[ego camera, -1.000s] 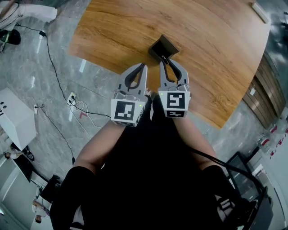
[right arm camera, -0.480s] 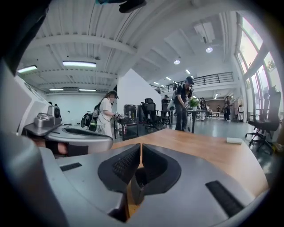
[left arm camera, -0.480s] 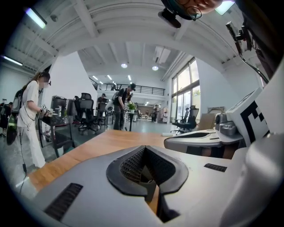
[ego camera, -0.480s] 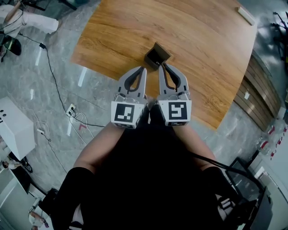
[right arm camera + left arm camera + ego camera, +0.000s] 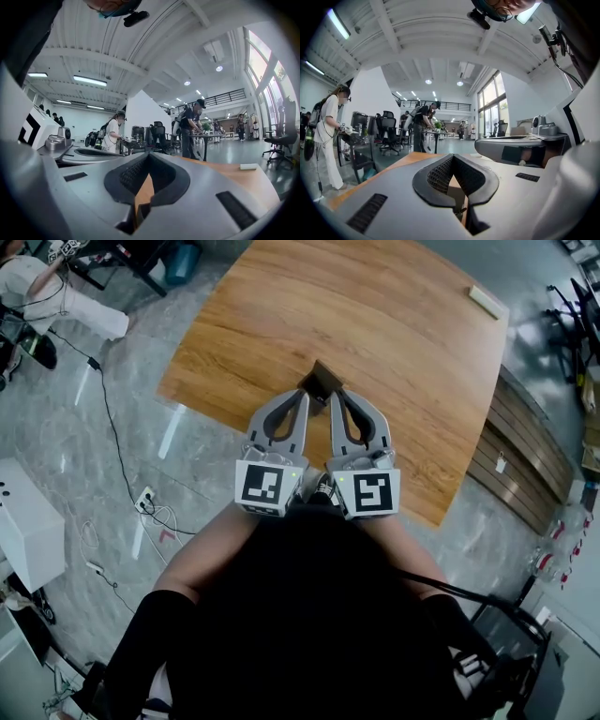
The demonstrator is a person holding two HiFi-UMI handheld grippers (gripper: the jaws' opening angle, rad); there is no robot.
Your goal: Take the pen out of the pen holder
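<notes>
- The pen holder [image 5: 323,380] is standing on the table [image 5: 394,334], close to the edge nearest the person.
- The left gripper [image 5: 301,395] and the right gripper [image 5: 336,396] are reaching over that near edge, side by side and close together.
- The pen holder is sitting just behind their tips.
- A small block [image 5: 486,302] is lying at the far right corner of the table, well apart from the pen holder.
- A box [image 5: 28,512] is standing on the floor [image 5: 141,362], left of the table.
- Cables [image 5: 157,517] are lying on the floor between the box and the table.
- Boards [image 5: 525,465] are lying on the right of the table.
</notes>
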